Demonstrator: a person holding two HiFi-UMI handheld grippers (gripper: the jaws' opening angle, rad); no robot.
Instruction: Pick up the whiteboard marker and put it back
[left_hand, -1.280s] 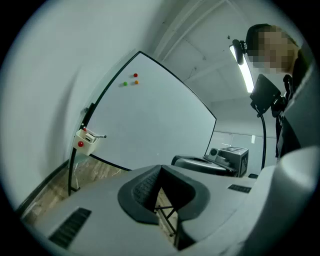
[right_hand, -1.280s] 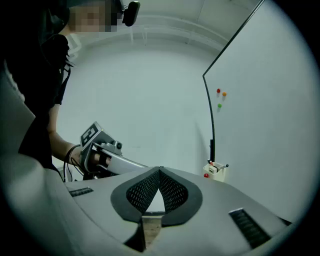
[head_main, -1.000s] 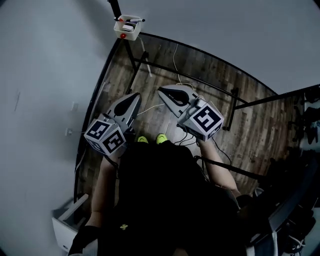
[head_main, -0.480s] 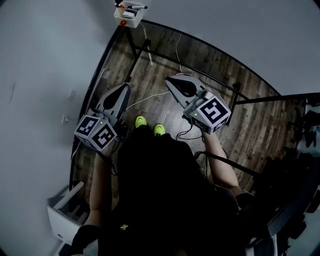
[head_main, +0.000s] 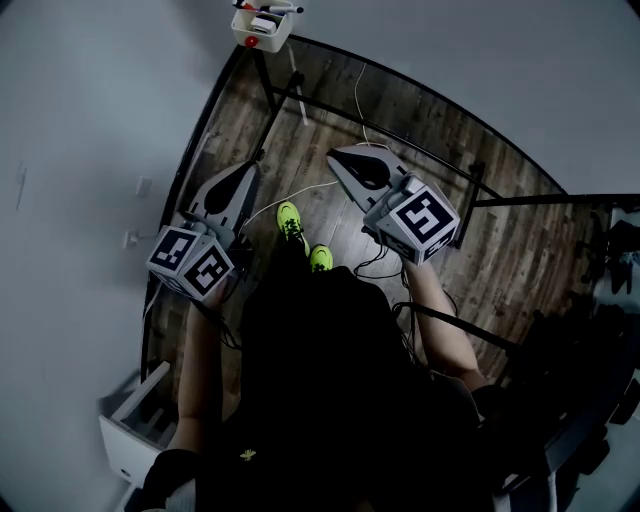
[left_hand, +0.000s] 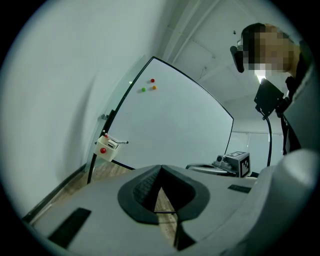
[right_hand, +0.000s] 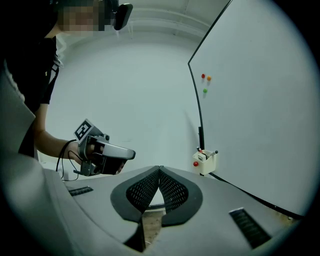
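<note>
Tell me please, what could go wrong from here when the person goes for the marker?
1. A white cable lies on the floor beside the shoes; a step may catch it.
2. Both the left gripper and right gripper are shut; arriving closed, they could knock the small marker holder.

Wearing black top (head_main: 320, 400), neon-yellow shoes (head_main: 291, 221); left gripper (head_main: 246, 172), right gripper (head_main: 336, 157) showing grey shells, each carrying black-and-white marker cube (head_main: 421, 219).

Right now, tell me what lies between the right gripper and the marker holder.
Nothing: the right gripper view shows open air from the right gripper to the marker holder on the whiteboard.
</note>
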